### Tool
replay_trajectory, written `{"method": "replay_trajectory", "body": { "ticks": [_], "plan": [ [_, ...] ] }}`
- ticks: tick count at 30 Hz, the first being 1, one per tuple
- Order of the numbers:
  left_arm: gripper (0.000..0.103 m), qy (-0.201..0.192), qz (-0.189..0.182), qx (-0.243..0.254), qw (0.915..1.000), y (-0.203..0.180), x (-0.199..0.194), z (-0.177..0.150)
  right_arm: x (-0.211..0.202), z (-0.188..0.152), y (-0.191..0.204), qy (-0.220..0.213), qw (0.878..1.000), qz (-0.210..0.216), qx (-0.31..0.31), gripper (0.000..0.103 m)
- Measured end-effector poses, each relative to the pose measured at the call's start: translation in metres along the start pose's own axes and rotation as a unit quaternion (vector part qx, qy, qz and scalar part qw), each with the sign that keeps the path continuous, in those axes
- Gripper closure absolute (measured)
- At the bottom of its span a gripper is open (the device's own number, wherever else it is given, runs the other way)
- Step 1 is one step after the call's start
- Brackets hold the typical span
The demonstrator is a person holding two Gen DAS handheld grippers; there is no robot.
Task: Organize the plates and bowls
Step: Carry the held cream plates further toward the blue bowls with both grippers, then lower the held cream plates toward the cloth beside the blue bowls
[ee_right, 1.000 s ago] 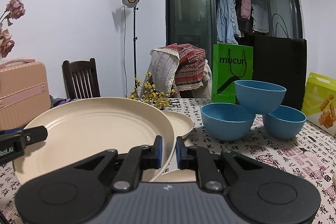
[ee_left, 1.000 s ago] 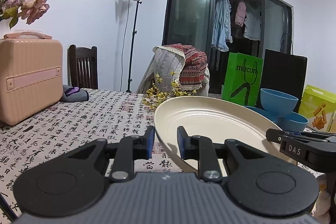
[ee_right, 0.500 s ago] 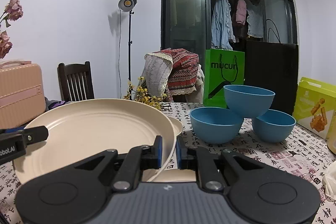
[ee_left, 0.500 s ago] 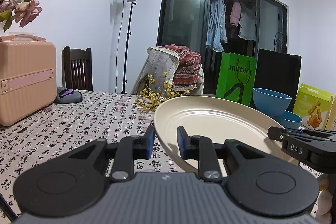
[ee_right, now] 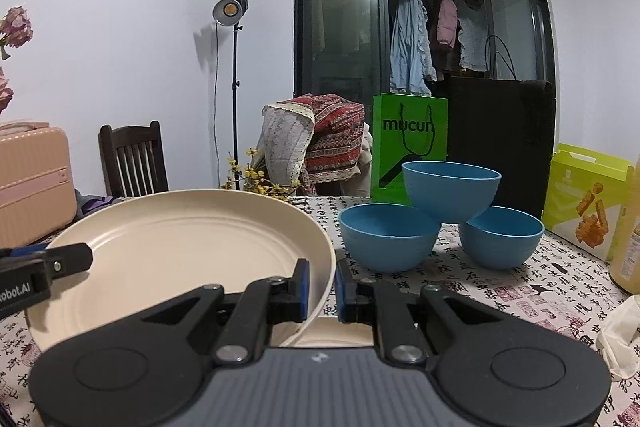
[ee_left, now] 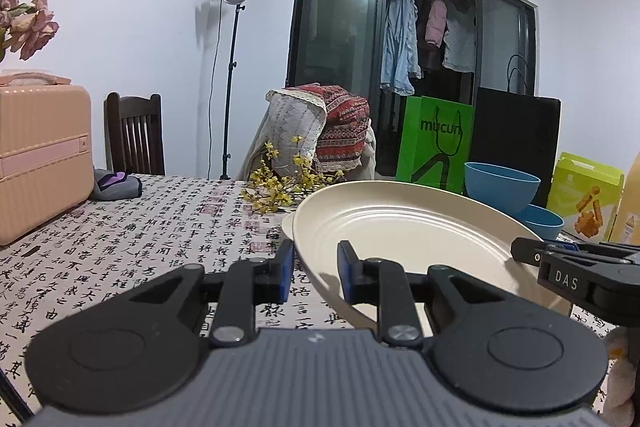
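Note:
A large cream plate (ee_left: 400, 227) (ee_right: 180, 247) hangs tilted above the patterned table, held from both sides. My left gripper (ee_left: 316, 263) is shut on its left rim. My right gripper (ee_right: 322, 279) is shut on its right rim. Each view shows the other gripper at the plate's far side: the right gripper (ee_left: 560, 267) and the left gripper (ee_right: 48, 263). A smaller cream plate (ee_right: 332, 335) (ee_left: 286, 227) lies on the table below. To the right stand three blue bowls: two on the table (ee_right: 390, 243) (ee_right: 500, 243) and one (ee_right: 450, 191) resting on top of them.
A pink suitcase (ee_left: 40, 159) stands at the table's left, with yellow flower sprigs (ee_left: 280, 183) at the back. At the right are a green bag (ee_right: 408, 143), a yellow-green box (ee_right: 588, 203), a yellow bottle (ee_right: 628, 239) and a crumpled white wrapper (ee_right: 620, 335).
Both grippers have carried the large plate a little to the right, nearer the blue bowls. The smaller plate now lies under it. Both grips are unchanged.

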State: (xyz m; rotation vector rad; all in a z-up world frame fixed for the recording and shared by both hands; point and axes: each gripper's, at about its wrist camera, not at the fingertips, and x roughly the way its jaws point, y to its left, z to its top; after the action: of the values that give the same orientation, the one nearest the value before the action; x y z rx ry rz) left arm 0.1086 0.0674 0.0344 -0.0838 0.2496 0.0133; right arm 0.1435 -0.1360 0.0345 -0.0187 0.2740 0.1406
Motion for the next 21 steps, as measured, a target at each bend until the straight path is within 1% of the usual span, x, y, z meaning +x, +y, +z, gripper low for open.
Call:
{"method": "replay_trajectory", "body": {
  "ticks": [21],
  "plan": [
    [0.08, 0.007, -0.024, 0.011, 0.9996, -0.03, 0.004, -0.006, -0.012, -0.008, -0.033, 0.001, 1.0, -0.025, 0.013, 0.09]
  ]
}}
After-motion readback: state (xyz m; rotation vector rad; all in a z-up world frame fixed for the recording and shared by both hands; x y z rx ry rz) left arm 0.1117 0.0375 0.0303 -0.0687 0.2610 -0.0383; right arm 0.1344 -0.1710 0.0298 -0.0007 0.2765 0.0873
